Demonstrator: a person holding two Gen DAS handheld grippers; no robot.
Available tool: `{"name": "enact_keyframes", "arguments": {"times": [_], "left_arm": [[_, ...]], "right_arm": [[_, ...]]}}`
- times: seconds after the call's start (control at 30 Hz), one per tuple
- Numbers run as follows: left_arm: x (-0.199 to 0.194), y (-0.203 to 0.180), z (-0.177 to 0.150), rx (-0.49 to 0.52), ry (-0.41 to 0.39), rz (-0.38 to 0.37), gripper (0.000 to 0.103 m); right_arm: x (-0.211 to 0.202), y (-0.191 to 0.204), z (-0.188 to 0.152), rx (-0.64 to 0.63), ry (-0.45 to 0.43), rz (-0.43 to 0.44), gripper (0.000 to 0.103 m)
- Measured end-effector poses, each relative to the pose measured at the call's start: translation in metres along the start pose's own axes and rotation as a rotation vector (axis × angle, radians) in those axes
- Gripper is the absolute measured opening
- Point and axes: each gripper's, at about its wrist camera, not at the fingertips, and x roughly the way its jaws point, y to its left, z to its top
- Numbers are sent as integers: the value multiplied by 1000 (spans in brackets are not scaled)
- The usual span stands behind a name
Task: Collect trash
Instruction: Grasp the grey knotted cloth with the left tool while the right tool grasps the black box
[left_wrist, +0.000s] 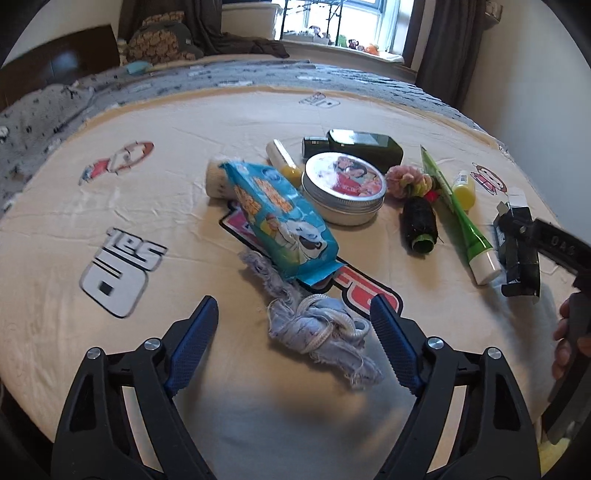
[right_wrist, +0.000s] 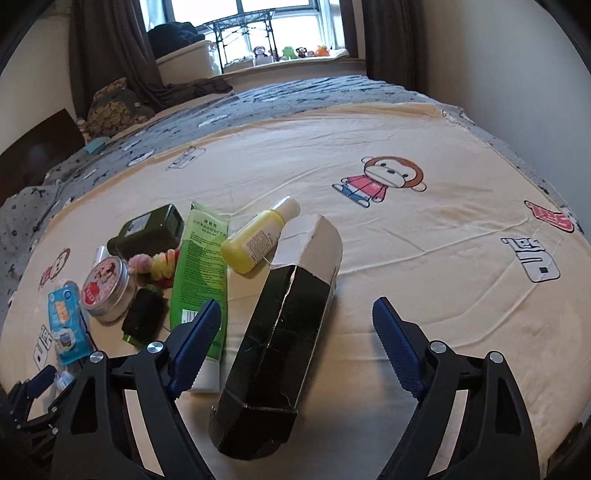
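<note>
Both claws agape | black carton (right_wrist: 273, 354) lengthwise, white end away

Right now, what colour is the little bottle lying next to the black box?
Yellow, with a white cap. The little bottle shows best in the right wrist view.

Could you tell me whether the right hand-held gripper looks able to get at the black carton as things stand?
Probably yes: the right hand-held gripper is open, the black carton lies between its fingers, and nothing covers it.

Daylight from the overexposed window (right_wrist: 255, 22); soft shadows, fisheye-bent edges, slight blur.
</note>
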Motion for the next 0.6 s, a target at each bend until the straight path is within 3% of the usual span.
{"name": "enact_keyframes", "arguments": {"times": [0.13,0.23,0.4,0.6], "left_arm": [[2,0,0,18,-14,1,66],[-1,1,2,19,-13,-28,43],[-9,5,-3,25,-11,-42,35],[-39,7,-23,39,-39,-52,33]], "right_arm": [[5,4,-9,-27,8,21,48],[-4,5,-14,-41,-2,38,38],[-27,4,-18,-57,-26,50,33],[-74,7,-29,-92,-92,61,33]]}}
